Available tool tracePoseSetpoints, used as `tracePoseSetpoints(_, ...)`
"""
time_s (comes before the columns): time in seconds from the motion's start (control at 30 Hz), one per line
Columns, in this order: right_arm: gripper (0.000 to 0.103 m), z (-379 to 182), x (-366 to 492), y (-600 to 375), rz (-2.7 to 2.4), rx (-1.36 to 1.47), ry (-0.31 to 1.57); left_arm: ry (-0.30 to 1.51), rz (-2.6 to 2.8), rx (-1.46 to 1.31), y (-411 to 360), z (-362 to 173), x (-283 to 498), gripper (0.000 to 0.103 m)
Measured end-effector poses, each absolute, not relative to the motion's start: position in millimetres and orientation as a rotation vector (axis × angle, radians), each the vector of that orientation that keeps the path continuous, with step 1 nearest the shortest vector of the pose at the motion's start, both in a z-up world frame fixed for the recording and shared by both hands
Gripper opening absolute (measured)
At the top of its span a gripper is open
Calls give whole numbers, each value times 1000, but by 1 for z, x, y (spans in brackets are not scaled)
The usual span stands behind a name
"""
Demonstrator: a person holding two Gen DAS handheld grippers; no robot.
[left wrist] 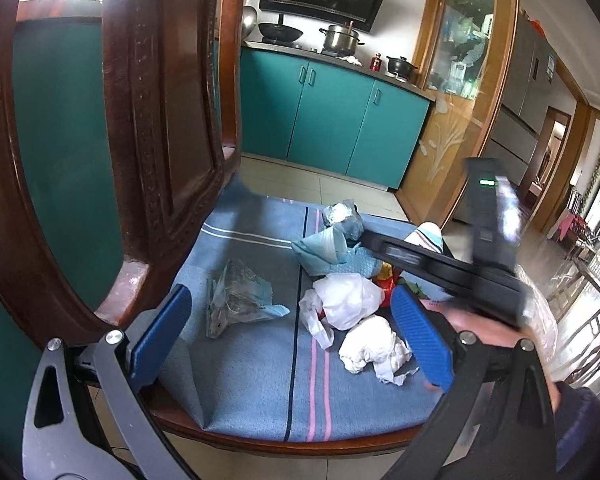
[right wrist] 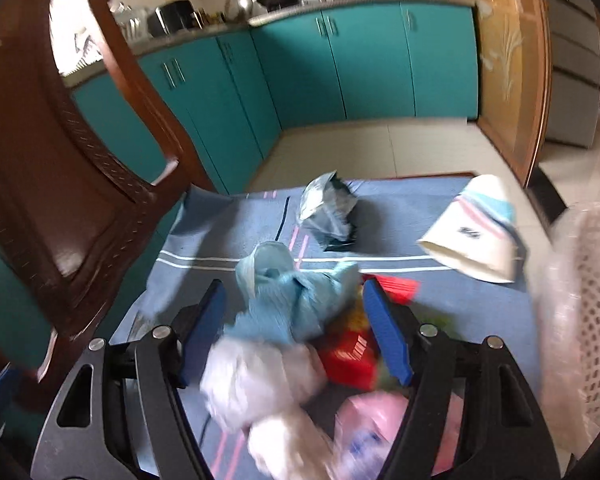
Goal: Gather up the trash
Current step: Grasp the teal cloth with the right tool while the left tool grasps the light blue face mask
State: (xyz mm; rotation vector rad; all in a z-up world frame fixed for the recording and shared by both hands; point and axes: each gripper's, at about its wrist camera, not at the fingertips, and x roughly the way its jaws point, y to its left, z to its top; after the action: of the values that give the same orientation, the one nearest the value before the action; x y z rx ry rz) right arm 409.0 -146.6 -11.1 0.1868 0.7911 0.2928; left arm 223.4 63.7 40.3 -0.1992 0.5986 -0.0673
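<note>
seat cloth [left wrist: 252, 360]: blue w/ pink, white, navy stripes
cabinets [left wrist: 332, 120]: teal
paper cup [right wrist: 476, 232]: white, blue/pink bands
fingers [left wrist: 422, 336]: blue, ribbed
chair [left wrist: 160, 100]: dk brown wood

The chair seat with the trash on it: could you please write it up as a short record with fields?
surface: blue striped cloth on a wooden chair
trash: crumpled white paper, white plastic bag, light blue wrapper, clear wrapper, silver-grey wrapper, red packet, paper cup on its side
left gripper: open, empty
right gripper: open, above the light blue wrapper, not gripping
container: white perforated basket at the right edge
</note>
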Motion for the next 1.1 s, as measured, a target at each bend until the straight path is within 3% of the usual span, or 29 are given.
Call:
tracePoseSetpoints(0.07, 40, -21, 424, -138, 314, 188, 856, 600, -65, -203, 66, 40, 226, 99)
tracePoseSetpoints(0.1, 11, -25, 429, -134, 317, 179, 894, 603, -62, -205, 67, 39, 227, 99)
tracePoseSetpoints(0.13, 7, -26, 430, -133, 308, 169, 908, 607, -60, -211, 68, 38, 229, 99)
tracePoseSetpoints(0.5, 6, 74, 286, -246, 339, 278, 488, 644, -102, -170, 47, 26, 248, 99)
tracePoseSetpoints(0.6, 6, 67, 251, -276, 295, 272, 430, 693, -122, -177, 40, 20, 272, 99)
tracePoseSetpoints(0.77, 6, 51, 264, -291, 273, 264, 473, 794, -154, -147, 17, 6, 332, 95)
tracePoseSetpoints(0.93, 6, 53, 266, -298, 286, 294, 485, 902, -158, -152, -1, -9, 397, 74)
tracePoseSetpoints(0.97, 6, 54, 266, -299, 290, 294, 486, 948, -167, -161, -3, -16, 411, 66)
tracePoseSetpoints(1.0, 6, 55, 266, -299, 292, 298, 484, 990, -166, -166, -4, -22, 420, 31)
tracePoseSetpoints(1.03, 6, 57, 266, -301, 296, 305, 484, 1015, -169, -169, -3, -25, 423, 3)
tracePoseSetpoints(1.1, 6, 58, 265, -303, 302, 310, 479, 987, -199, -175, -5, -19, 415, 2)
